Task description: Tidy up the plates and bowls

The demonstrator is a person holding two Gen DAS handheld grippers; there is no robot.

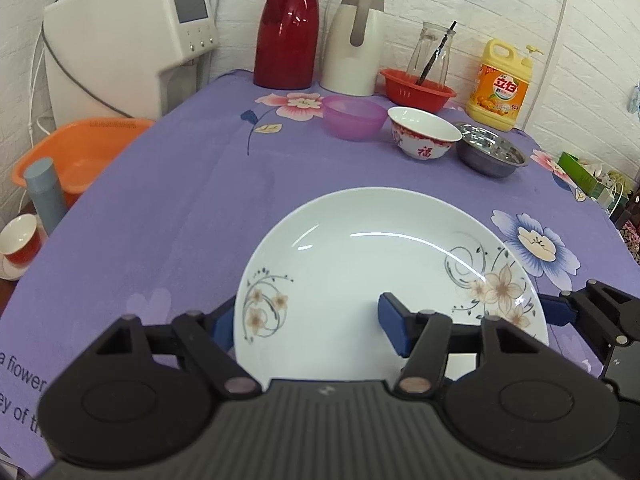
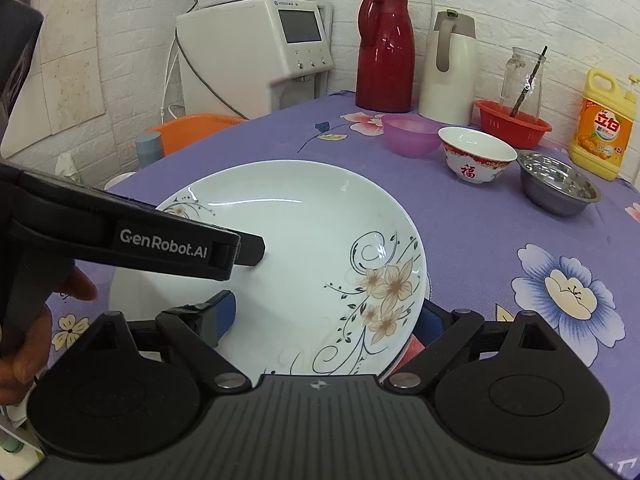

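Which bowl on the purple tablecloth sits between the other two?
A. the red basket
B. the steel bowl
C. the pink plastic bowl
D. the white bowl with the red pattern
D: in the left wrist view the white bowl with the red pattern stands in the row between the pink plastic bowl and the steel bowl.

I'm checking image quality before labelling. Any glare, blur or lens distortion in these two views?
Left wrist view: thin streaks of glare on the plate, table edges bowed by the fisheye, dark corners. Right wrist view: similar streaks on the plate, shine on the red thermos, curved wall lines; both sharp.
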